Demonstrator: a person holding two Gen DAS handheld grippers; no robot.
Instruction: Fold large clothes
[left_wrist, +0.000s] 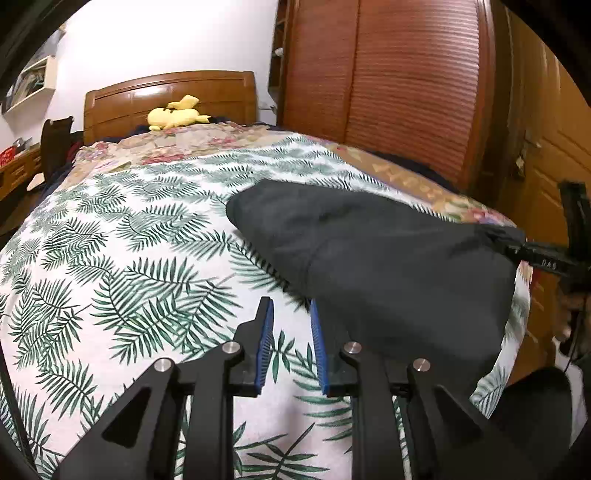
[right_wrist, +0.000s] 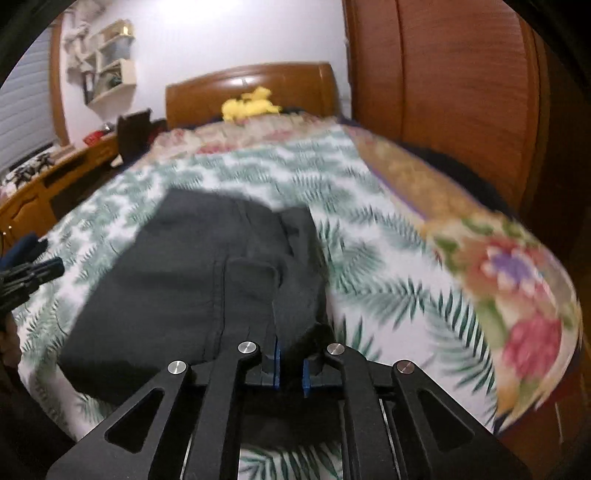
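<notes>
right wrist view is pretty smeared, the floral quilt (right_wrist: 517, 280) especially; the right gripper's (right_wrist: 290, 334) fingertips are buried in the dark garment (right_wrist: 177, 280); shelf (right_wrist: 110, 59) contents too tiny to make out

Both views ride low on hand-held grippers at the foot of the bed, tilted down and facing the glossy brown wooden headboard (left_wrist: 170, 98). The left wrist view sits close over the white palm-leaf bedspread (left_wrist: 122, 258), with the dark grey garment (left_wrist: 388, 258) to its right. The right wrist view hangs directly above that garment. Both share the yellow plush toy (right_wrist: 251, 103) and the reddish slatted wooden wardrobe (right_wrist: 454, 92).
</notes>
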